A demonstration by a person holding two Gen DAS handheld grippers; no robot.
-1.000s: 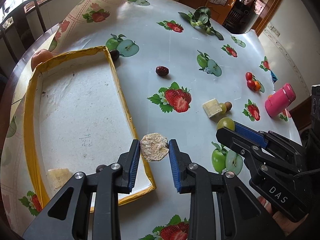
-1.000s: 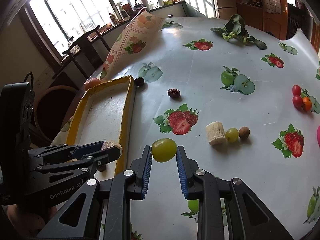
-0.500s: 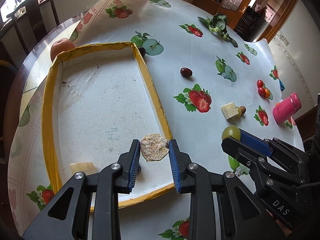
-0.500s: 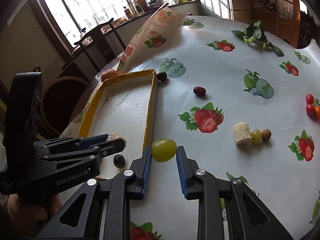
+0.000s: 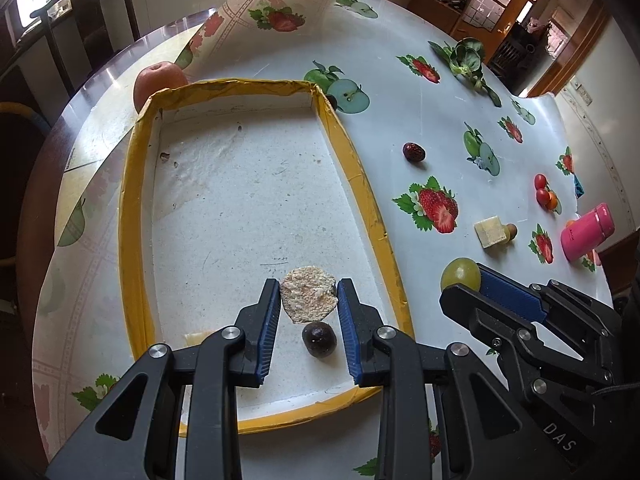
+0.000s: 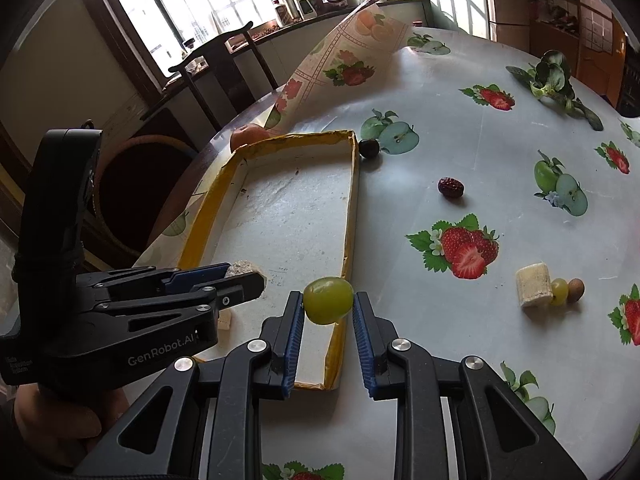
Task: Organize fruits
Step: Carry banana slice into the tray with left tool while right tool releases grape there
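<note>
My left gripper [image 5: 308, 298] is shut on a pale round fruit slice [image 5: 308, 294] and holds it over the near end of the yellow-rimmed white tray [image 5: 136, 200]. A dark round fruit [image 5: 319, 339] and a pale chunk [image 5: 196, 337] lie in the tray below it. My right gripper [image 6: 326, 306] is shut on a green grape [image 6: 328, 300] above the tray's near right rim [image 6: 349, 240]; it also shows in the left wrist view [image 5: 460, 274]. The left gripper shows in the right wrist view [image 6: 244, 276].
On the fruit-print tablecloth lie a red date [image 5: 413, 151], a banana chunk [image 5: 489, 232] with a small grape and brown fruit, cherry tomatoes [image 5: 543, 192], a pink bottle [image 5: 586, 232], greens [image 5: 466, 58], a dark fruit [image 6: 368, 148] and an apple [image 5: 159, 80] by the tray's far end.
Both grippers have moved left with their loads. The slice went from above the tray's right rim to over the tray floor; the grape now hangs at the rim.
</note>
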